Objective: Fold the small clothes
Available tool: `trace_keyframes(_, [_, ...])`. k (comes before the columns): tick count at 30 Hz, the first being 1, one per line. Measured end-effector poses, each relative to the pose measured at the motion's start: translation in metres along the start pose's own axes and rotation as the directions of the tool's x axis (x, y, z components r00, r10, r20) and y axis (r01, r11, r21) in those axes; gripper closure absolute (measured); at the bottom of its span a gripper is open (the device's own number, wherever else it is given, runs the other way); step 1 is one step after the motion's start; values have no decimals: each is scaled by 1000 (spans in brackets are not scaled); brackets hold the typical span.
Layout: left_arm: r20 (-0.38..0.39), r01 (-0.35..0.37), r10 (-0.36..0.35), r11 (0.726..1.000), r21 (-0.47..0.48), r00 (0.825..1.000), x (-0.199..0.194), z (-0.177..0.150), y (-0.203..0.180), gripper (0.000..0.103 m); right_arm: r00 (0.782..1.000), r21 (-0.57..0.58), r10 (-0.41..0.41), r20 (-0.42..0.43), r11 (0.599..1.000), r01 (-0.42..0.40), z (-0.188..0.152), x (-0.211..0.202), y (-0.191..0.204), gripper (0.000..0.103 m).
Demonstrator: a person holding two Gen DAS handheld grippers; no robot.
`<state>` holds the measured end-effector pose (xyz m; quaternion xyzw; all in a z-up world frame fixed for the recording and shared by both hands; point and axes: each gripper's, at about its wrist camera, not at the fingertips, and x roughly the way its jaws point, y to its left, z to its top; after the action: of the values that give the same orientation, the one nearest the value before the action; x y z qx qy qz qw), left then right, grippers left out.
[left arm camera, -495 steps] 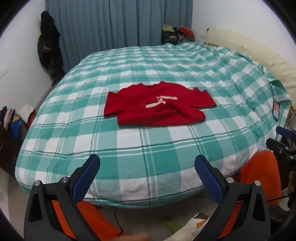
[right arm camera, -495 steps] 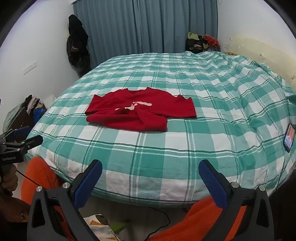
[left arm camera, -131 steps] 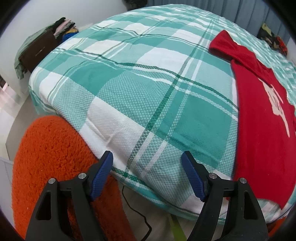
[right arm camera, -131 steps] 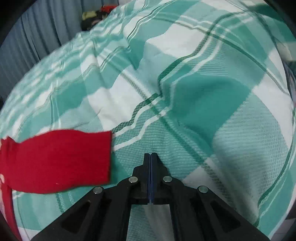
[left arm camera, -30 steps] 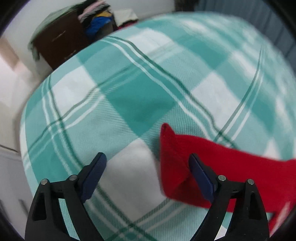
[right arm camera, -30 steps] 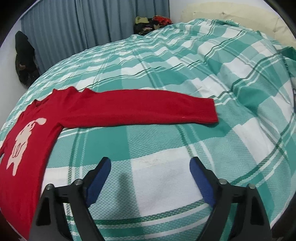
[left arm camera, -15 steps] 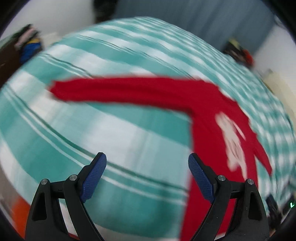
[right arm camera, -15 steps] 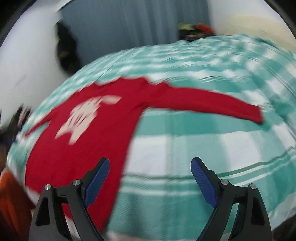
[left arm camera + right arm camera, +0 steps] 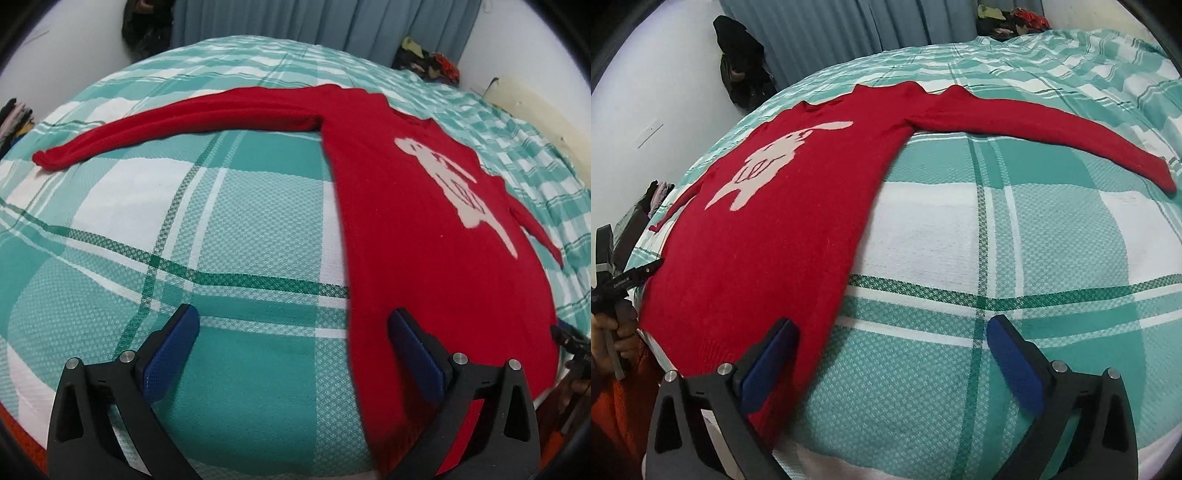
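A red sweater (image 9: 417, 206) with a pale animal print lies flat and face up on the green-and-white plaid bed (image 9: 207, 206), both sleeves stretched out sideways. It also shows in the right wrist view (image 9: 783, 206). My left gripper (image 9: 295, 350) is open and empty, low over the bed by the sweater's bottom left hem corner. My right gripper (image 9: 892, 354) is open and empty by the bottom right hem corner; its left finger (image 9: 768, 362) overlaps the hem. The left gripper (image 9: 624, 280) shows at the right view's left edge.
Blue curtains (image 9: 332, 18) hang behind the bed. A dark garment (image 9: 742, 74) hangs on the wall at left. A clothes pile (image 9: 428, 62) sits at the far corner. A cream headboard (image 9: 535, 99) is at right. Orange fabric (image 9: 620, 413) is below the bed edge.
Both grippers have swung back from the sleeve ends toward the sweater's bottom hem. The sleeves now lie stretched out flat. Both grippers stay open.
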<state>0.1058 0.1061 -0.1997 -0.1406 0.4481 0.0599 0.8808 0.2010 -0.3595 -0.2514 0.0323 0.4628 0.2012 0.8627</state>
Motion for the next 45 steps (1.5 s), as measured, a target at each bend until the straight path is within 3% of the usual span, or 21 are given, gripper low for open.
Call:
trace_keyframes(36, [-5, -21, 21, 1000, 16, 1000, 5, -8, -3, 1, 1000, 5, -3, 14, 1000, 3, 1, 0, -2, 0])
trace_keyframes(40, [-43, -25, 26, 999, 23, 999, 2, -7, -3, 1, 1000, 3, 0, 7, 1000, 0, -2, -3, -3, 0])
trace_keyframes(45, [-124, -54, 67, 993, 105, 990, -17, -18, -7, 1, 1000, -11, 10, -25, 1000, -11, -8, -13, -5, 0])
